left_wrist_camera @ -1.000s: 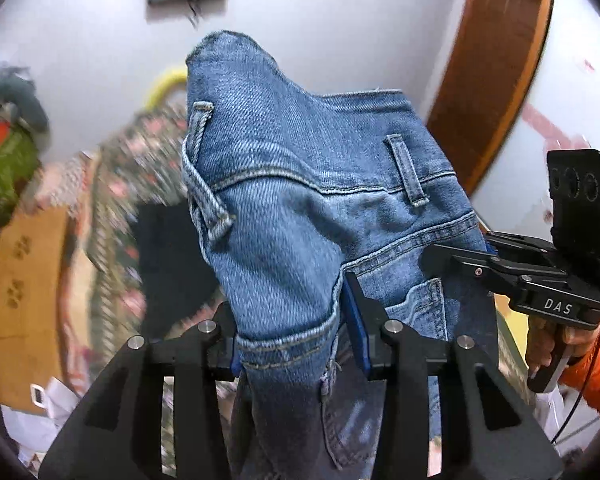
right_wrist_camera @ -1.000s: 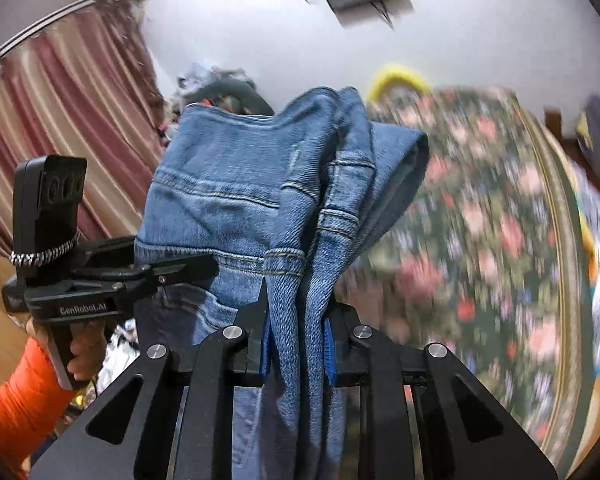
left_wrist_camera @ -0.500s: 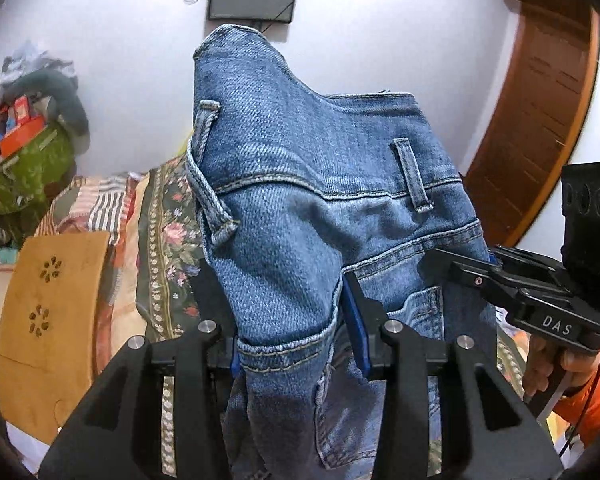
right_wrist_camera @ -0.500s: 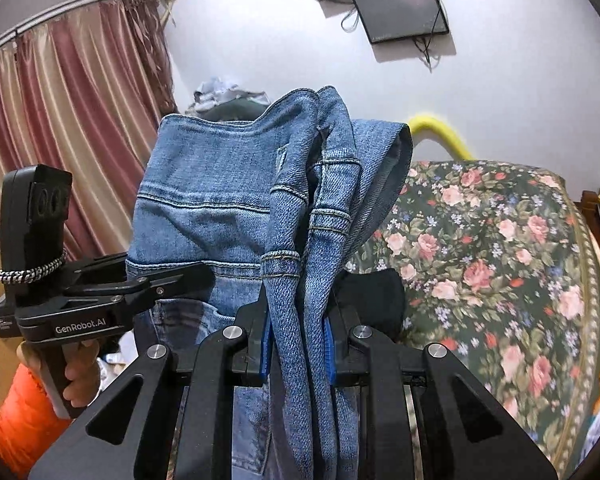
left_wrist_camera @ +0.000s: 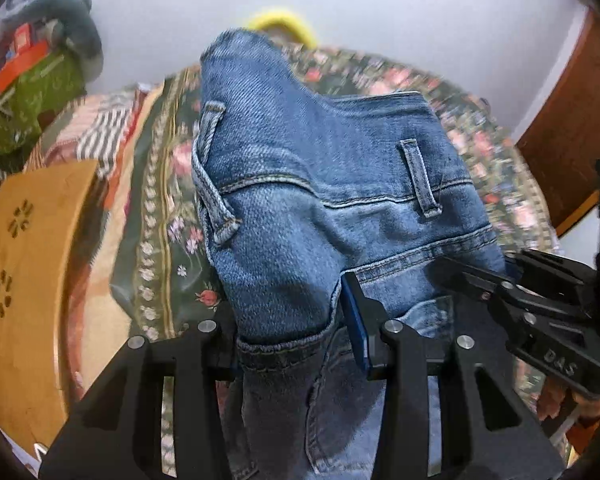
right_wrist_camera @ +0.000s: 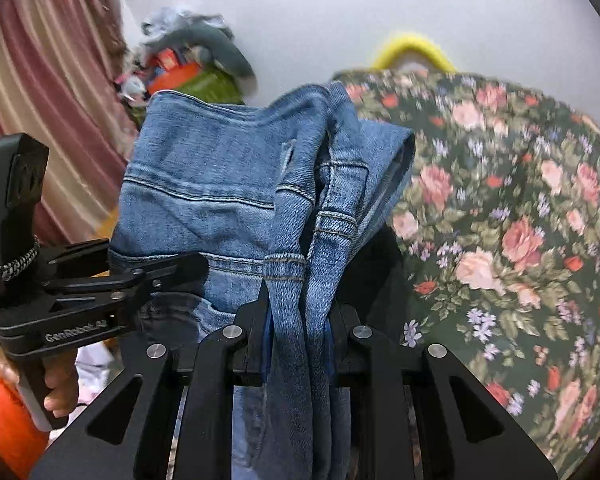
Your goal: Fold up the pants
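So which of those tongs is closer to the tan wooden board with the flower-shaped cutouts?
Left. The left tongs, clamped on the blue denim jeans, have the board just off their left side; the right tongs hold the jeans farther right.

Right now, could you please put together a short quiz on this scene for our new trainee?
1. True or false: both grippers are shut on the jeans.
2. What covers the bed behind the jeans? A) plain white sheet B) floral spread C) bare mattress
3. Fill in: the belt loops show that the grippers hold the jeans near the ____.

Key
1. True: the left gripper and the right gripper each have denim pressed between their jaws.
2. B
3. waistband
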A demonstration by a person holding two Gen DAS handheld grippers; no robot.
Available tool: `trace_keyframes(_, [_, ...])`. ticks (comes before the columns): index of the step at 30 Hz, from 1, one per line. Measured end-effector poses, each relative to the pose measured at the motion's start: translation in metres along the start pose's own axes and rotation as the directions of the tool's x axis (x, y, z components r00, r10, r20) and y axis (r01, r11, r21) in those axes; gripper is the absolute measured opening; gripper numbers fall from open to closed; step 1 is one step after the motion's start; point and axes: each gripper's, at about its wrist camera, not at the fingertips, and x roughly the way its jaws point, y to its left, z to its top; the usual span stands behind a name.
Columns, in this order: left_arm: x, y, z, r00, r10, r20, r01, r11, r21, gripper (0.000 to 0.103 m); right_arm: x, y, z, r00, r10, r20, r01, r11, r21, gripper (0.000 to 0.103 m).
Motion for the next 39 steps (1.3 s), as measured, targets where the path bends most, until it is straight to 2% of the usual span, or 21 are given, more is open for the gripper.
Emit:
trace_keyframes(4, [0.034, 0.005, -0.006, 0.999, 0.012, -0.033, -0.012, 1.000, -0.025, 0.041, 0.035, -0.011, -0.002, 0.995, -0.042, -0.086, 0.045, 0.999, 0.026, 0.019])
trace_keyframes(6, [0.053, 0.012, -0.007, 0.998, 0.025, -0.061, -0.027, 0.999, -0.029, 0.046, 0.043, -0.017, -0.005, 0.993, -0.047, -0.108, 0.052, 0.998, 0.039, 0.020])
trace_keyframes(7, [0.062, 0.015, -0.010, 0.996, 0.042, -0.076, -0.045, 0.998, -0.033, 0.053, 0.043, -0.017, -0.006, 0.993, -0.051, -0.109, 0.055, 0.998, 0.037, 0.020])
trace_keyframes(8, [0.064, 0.016, -0.012, 0.996, 0.049, -0.080, -0.052, 0.998, -0.041, 0.057, 0.041, -0.016, -0.007, 0.992, -0.056, -0.114, 0.060, 0.998, 0.023, 0.023])
trace_keyframes(11, [0.054, 0.022, -0.014, 0.996, 0.053, -0.065, -0.057, 0.996, -0.071, 0.060, 0.032, -0.008, -0.008, 0.990, -0.092, -0.111, 0.089, 0.995, -0.036, 0.025])
trace_keyframes(14, [0.036, 0.022, -0.018, 0.995, 0.081, -0.066, -0.084, 0.996, -0.042, 0.060, 0.012, 0.002, -0.010, 0.989, -0.121, -0.082, 0.113, 0.988, -0.105, 0.026])
trace_keyframes(17, [0.002, 0.013, -0.022, 0.988, 0.152, -0.005, -0.152, 0.988, 0.014, 0.060, -0.014, 0.008, -0.013, 0.996, -0.091, -0.018, 0.089, 0.989, -0.120, 0.026])
trace_keyframes(21, [-0.061, 0.000, -0.029, 0.987, 0.141, 0.082, -0.143, 0.989, 0.025, 0.060, -0.070, 0.028, -0.019, 0.995, -0.053, 0.086, 0.064, 0.989, -0.131, 0.026])
trace_keyframes(23, [-0.100, -0.011, -0.033, 0.978, 0.143, 0.149, -0.149, 0.988, 0.029, 0.060, -0.098, 0.037, -0.019, 0.989, -0.040, 0.141, 0.059, 0.989, -0.133, 0.026])
trace_keyframes(27, [-0.178, -0.035, -0.045, 0.950, 0.141, 0.278, -0.157, 0.987, 0.037, 0.060, -0.164, 0.059, -0.023, 0.965, -0.010, 0.263, 0.047, 0.990, -0.136, 0.026])
trace_keyframes(29, [-0.219, -0.049, -0.055, 0.929, 0.133, 0.345, -0.159, 0.986, 0.047, 0.060, -0.194, 0.071, -0.028, 0.949, 0.002, 0.316, 0.048, 0.988, -0.148, 0.026])
trace_keyframes(32, [-0.278, -0.076, -0.077, 0.880, 0.149, 0.451, -0.204, 0.976, 0.075, 0.060, -0.244, 0.090, -0.041, 0.914, 0.012, 0.405, 0.064, 0.983, -0.175, 0.026])
trace_keyframes(36, [-0.345, -0.106, -0.115, 0.819, 0.120, 0.561, -0.209, 0.973, 0.097, 0.060, -0.304, 0.115, -0.066, 0.863, 0.047, 0.504, 0.064, 0.978, -0.201, 0.026])
trace_keyframes(39, [-0.377, -0.124, -0.141, 0.779, 0.118, 0.616, -0.225, 0.969, 0.099, 0.060, -0.334, 0.130, -0.088, 0.832, 0.059, 0.552, 0.073, 0.974, -0.213, 0.027])
